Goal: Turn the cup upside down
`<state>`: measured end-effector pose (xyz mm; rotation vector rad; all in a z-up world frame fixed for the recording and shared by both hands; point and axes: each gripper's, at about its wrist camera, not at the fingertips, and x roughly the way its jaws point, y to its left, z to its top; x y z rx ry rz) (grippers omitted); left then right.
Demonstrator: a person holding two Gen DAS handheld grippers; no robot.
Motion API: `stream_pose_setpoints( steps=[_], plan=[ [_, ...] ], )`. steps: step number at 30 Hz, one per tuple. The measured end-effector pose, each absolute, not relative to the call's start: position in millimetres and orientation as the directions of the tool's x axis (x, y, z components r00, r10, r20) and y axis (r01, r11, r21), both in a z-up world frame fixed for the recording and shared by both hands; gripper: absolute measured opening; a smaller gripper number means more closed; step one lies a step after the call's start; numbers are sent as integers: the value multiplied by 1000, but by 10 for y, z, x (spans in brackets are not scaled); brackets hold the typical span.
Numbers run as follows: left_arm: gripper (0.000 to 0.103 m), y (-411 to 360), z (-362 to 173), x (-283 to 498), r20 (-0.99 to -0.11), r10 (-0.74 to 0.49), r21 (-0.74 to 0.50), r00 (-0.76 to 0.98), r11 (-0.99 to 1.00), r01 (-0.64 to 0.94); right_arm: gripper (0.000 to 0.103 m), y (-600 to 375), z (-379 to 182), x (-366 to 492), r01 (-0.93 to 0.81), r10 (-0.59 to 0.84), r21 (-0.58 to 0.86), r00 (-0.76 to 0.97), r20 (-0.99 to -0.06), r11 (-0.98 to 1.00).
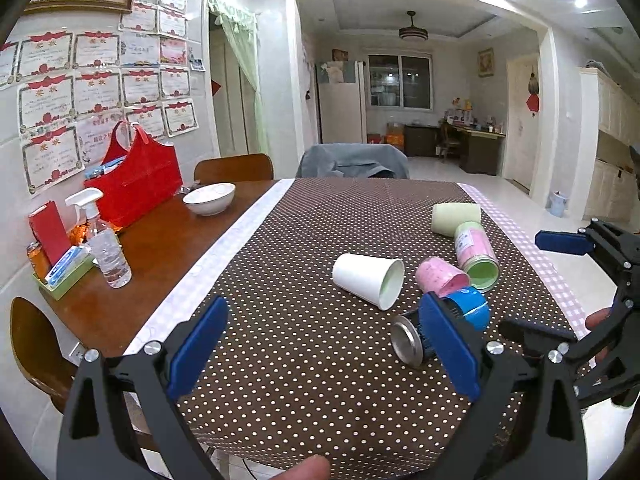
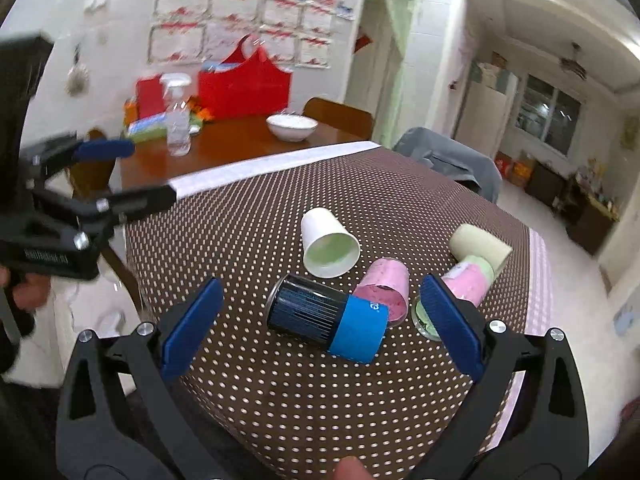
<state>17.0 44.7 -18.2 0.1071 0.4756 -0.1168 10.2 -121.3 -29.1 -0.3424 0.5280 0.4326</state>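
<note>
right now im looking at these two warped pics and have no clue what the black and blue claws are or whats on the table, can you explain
The claws are two hand-held grippers, one in each of a person's hands, each carrying a wide-angle camera that looks out between its blue pads. One picture comes from the left gripper, the other from the right gripper. Both stand open and hold nothing.

On the polka-dot tablecloth lie five containers, all on their sides: a white paper cup, a pink cup, a pale green cup, a pink-labelled jar and a dark cylindrical container with a blue band. On the bare wood further back sit a white bowl, a spray bottle and a red bag.
</note>
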Motion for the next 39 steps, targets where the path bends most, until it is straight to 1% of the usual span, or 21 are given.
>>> stream_pose_setpoints(
  steps=[3,9,17,21,27,30,35,37,39],
  plan=[
    [95,472,-209,169,-465,-77,76,882,989,126,97,-1158,-387,169,-540,307,-265,745,-592,799],
    [95,526,-311,232,-487,-54,69,872,993,100,97,-1068,-510,316,-651,323,-341,681,-657,678],
    [95,576,-459,408,-520,-15,79,854,995,66,97,-899,-726,576,-831,341,-399,531,-776,388],
    [95,583,-582,529,-551,3,85,835,995,53,88,-758,-881,737,-884,292,-396,459,-839,250],
    [95,609,-695,601,-576,8,87,817,995,52,85,-598,-1072,1000,-929,194,-352,369,-909,115],
    [95,651,-753,627,-591,9,80,807,996,48,81,-529,-1134,1023,-938,144,-339,346,-927,71],
    [95,678,-828,652,-610,1,70,793,996,52,79,-440,-1321,1112,-948,51,-317,318,-947,27],
    [95,681,-848,662,-615,0,70,788,996,55,75,-428,-1373,1144,-952,34,-304,305,-952,30],
    [95,687,-873,672,-621,-4,69,784,996,60,68,-420,-1417,1181,-955,19,-294,294,-955,37]
  ],
)
